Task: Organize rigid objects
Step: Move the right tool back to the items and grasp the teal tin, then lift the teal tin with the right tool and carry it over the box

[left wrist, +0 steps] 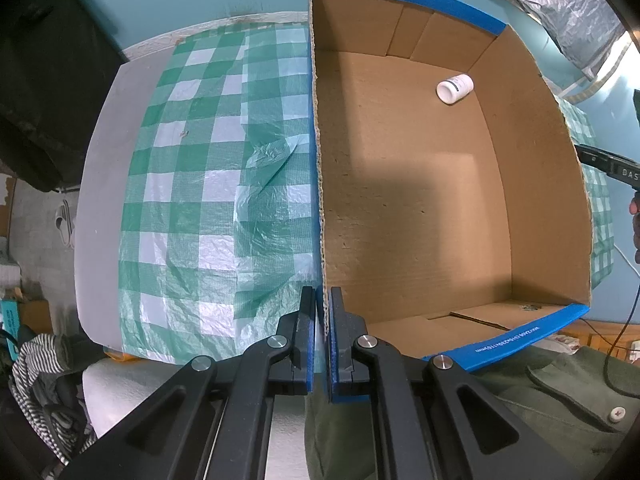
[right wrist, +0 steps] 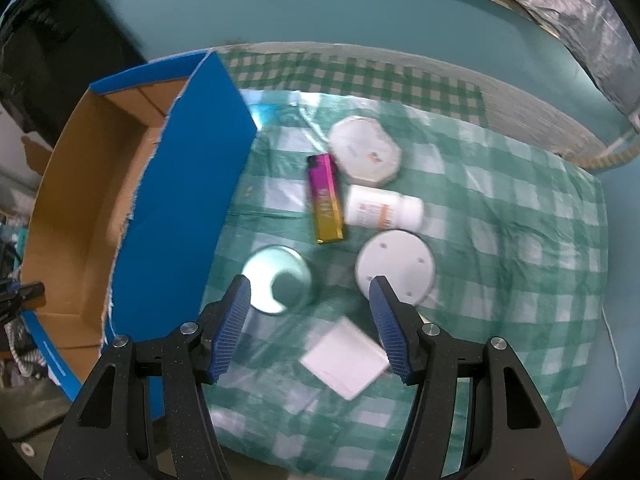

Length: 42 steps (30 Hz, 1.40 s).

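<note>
My left gripper [left wrist: 323,300] is shut on the near left wall of the blue cardboard box [left wrist: 318,184]. A small white bottle [left wrist: 455,88] lies inside at the far right corner. My right gripper [right wrist: 310,292] is open and empty above the checked cloth, right of the box [right wrist: 188,200]. Ahead of it lie a round mirror [right wrist: 278,280], a white round disc [right wrist: 394,266], a pink and gold lighter [right wrist: 325,200], a white pill bottle [right wrist: 382,212], an octagonal white box [right wrist: 365,150] and a white square pad [right wrist: 344,358].
The green checked plastic cloth [left wrist: 200,184] covers the table and is wrinkled beside the box. The table's grey left edge [left wrist: 96,200] drops off to clutter on the floor. A teal wall stands behind.
</note>
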### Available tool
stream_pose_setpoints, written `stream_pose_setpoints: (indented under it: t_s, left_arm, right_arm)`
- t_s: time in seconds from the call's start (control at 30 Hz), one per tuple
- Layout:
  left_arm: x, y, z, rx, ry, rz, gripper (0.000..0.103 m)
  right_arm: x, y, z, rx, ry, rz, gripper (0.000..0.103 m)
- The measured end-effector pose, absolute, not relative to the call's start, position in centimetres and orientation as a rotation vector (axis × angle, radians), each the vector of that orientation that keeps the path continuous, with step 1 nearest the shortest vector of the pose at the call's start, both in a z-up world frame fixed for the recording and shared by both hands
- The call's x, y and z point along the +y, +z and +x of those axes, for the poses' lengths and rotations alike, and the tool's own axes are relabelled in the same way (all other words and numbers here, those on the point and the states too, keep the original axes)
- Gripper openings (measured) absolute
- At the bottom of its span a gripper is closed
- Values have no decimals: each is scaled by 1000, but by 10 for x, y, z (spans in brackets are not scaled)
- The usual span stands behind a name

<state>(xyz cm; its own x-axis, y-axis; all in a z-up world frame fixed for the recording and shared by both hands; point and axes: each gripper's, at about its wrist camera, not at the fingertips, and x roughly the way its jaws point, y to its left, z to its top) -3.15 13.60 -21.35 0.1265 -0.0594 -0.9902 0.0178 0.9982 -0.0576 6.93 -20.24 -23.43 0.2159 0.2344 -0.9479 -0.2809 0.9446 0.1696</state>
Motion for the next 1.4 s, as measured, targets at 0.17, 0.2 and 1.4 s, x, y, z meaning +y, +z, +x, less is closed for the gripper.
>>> stream_pose_setpoints:
  t_s: [0.17, 0.2, 1.4]
  left_arm:
    - [137, -213, -32, 1441, -57, -38, 6]
    - [137, -213, -32, 1441, -57, -39, 6]
    - [137, -215, -29, 1444, -63, -33, 6]
  right_arm:
    - [-186, -248, 73, 1316, 357, -72, 62]
    - [-184, -252, 73, 1319, 343, -88, 62]
    - [-183, -232, 78, 1272, 326, -79, 44]
